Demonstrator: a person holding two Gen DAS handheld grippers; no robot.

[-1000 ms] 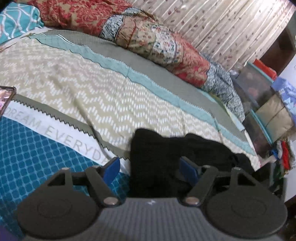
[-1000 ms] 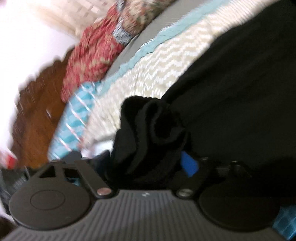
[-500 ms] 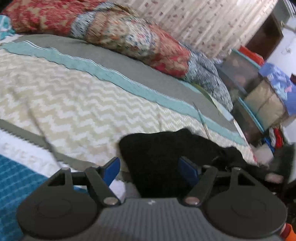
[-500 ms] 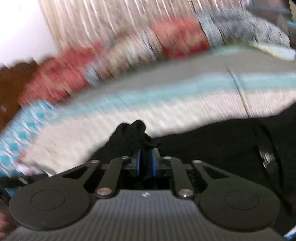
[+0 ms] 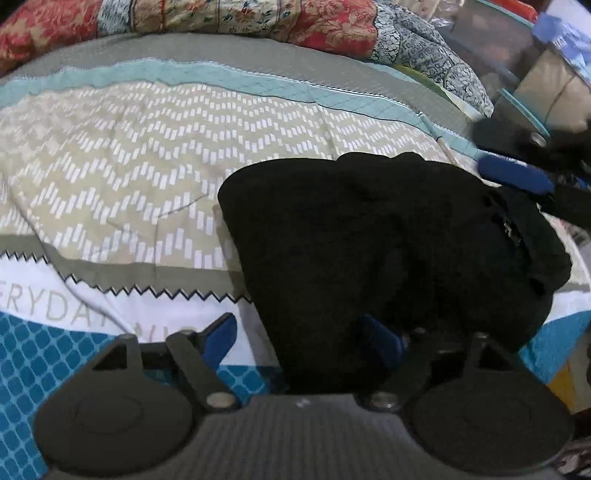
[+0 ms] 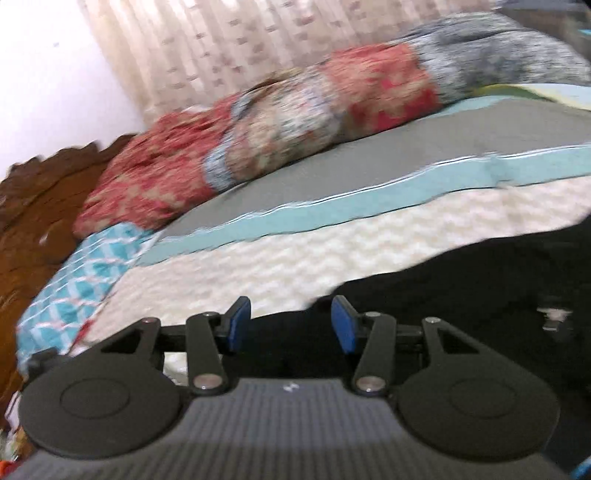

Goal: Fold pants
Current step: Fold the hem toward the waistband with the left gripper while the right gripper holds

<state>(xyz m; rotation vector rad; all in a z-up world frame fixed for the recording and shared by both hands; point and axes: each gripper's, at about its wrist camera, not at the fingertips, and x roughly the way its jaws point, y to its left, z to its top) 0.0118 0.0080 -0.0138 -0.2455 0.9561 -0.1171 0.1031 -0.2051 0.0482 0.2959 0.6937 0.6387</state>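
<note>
The black pants (image 5: pixel 388 240) lie bunched in a rough fold on the patterned bedspread (image 5: pixel 147 147), near its right edge. My left gripper (image 5: pixel 301 338) straddles their near edge, and its jaws are opening. The left pad (image 5: pixel 221 336) is clear of the cloth and the right finger is over the fabric. In the right wrist view the pants (image 6: pixel 461 288) spread out below and to the right. My right gripper (image 6: pixel 291 325) hovers over their edge with nothing pinched, its jaws opening. One of its blue pads (image 5: pixel 513 177) shows at the pants' far right corner.
Long floral pillows (image 5: pixel 258 18) line the far side of the bed, before a curtain (image 6: pixel 221 44). A wooden headboard (image 6: pixel 37 206) stands at the left. Storage boxes and bags (image 5: pixel 546 85) are stacked beyond the bed's right edge.
The right gripper was shut on a bunch of black fabric; it has let go and stands open. The left gripper moved right and down toward the pants and spread wider.
</note>
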